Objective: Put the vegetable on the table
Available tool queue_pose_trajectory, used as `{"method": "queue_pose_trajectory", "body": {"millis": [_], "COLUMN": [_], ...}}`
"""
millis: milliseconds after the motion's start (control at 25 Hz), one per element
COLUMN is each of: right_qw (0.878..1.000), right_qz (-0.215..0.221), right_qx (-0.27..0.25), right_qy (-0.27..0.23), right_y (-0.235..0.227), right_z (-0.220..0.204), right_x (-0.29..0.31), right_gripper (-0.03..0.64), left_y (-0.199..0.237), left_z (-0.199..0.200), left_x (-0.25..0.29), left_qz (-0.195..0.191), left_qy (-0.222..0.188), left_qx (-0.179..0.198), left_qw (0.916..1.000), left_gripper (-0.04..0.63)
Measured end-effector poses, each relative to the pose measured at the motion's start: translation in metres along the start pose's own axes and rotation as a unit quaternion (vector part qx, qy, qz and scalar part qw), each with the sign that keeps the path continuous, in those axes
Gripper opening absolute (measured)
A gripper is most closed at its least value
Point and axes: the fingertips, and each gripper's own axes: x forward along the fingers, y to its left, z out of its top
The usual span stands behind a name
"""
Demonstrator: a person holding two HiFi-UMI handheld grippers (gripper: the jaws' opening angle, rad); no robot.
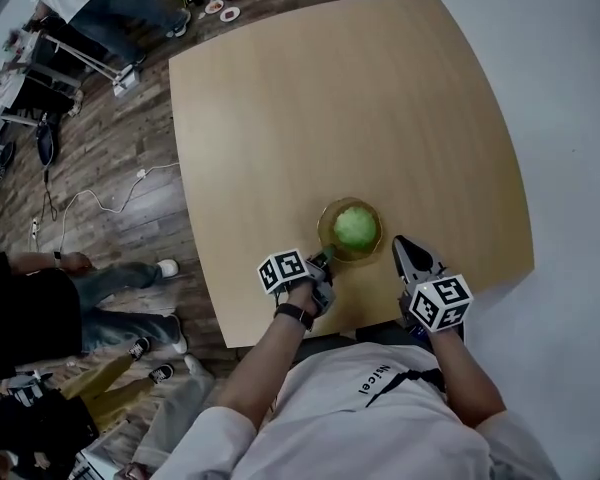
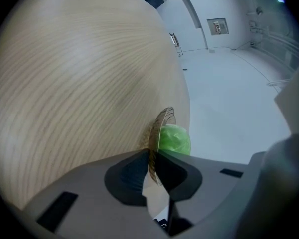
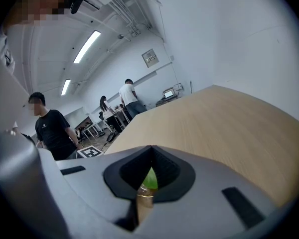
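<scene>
The rim of an amber see-through glass bowl [image 1: 326, 213], carrying a round green leafy vegetable [image 1: 355, 226], is being pinched by the left gripper [image 1: 325, 259] on the pale wooden table [image 1: 330, 98]; the right gripper's [image 1: 400, 243] jaws are being pressed together just beside it.

My light wooden table [image 1: 380, 98], dark plank floor [image 1: 110, 168] on my left, pale grey floor [image 1: 570, 88] on my right, white wall [image 3: 229, 34], 2 ceiling strip lights [image 3: 87, 46]

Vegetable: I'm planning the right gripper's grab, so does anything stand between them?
Yes, the bowl: the vegetable sits inside it, so its right wall stands between the vegetable and the right gripper, which is shut beside it. The left gripper clamps the near rim.
</scene>
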Motion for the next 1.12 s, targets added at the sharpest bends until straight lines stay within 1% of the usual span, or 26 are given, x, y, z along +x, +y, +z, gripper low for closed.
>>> {"method": "queue_pose_trajectory", "body": {"millis": [200, 360, 480, 760, 840, 920, 1040, 1120], "right_qw": [1.0, 1.0, 1.0, 1.0, 1.0, 1.0, 1.0, 1.0], "right_qz": [0.004, 0.008, 0.014, 0.022, 0.021, 0.022, 0.027, 0.029], "right_qx": [0.006, 0.008, 0.006, 0.004, 0.004, 0.004, 0.007, 0.008], "right_qy": [0.001, -0.001, -0.002, 0.002, 0.001, 0.002, -0.001, -0.005], "right_y": [-0.008, -0.01, -0.005, 0.02, 0.032, 0.045, 0.062, 0.076], "right_z": [-0.004, -0.002, 0.001, -0.005, -0.006, -0.008, -0.009, -0.01], "right_x": [0.005, 0.012, 0.016, 0.018, 0.018, 0.016, 0.01, 0.005], "right_gripper": [0.014, 0.014, 0.014, 0.014, 0.014, 0.014, 0.014, 0.014], "left_y": [0.002, 0.005, 0.005, 0.01, 0.003, -0.011, -0.036, -0.052], "left_z": [0.008, 0.011, 0.012, 0.009, 0.009, 0.007, 0.005, 0.001], "left_x": [0.012, 0.013, 0.005, -0.031, -0.044, -0.059, -0.08, -0.096], "left_qz": [-0.009, -0.007, -0.005, 0.01, 0.002, -0.016, -0.042, -0.058], "left_qy": [0.005, 0.008, 0.005, -0.008, -0.011, -0.015, -0.027, -0.032], "left_qx": [0.002, -0.002, -0.003, -0.012, -0.002, 0.011, 0.047, 0.072], "left_qw": [0.9999, 0.9999, 1.0, 0.9998, 0.9999, 0.9997, 0.9977, 0.9952], "left_gripper": [0.049, 0.08, 0.097, 0.098, 0.097, 0.093, 0.047, 0.035]}}
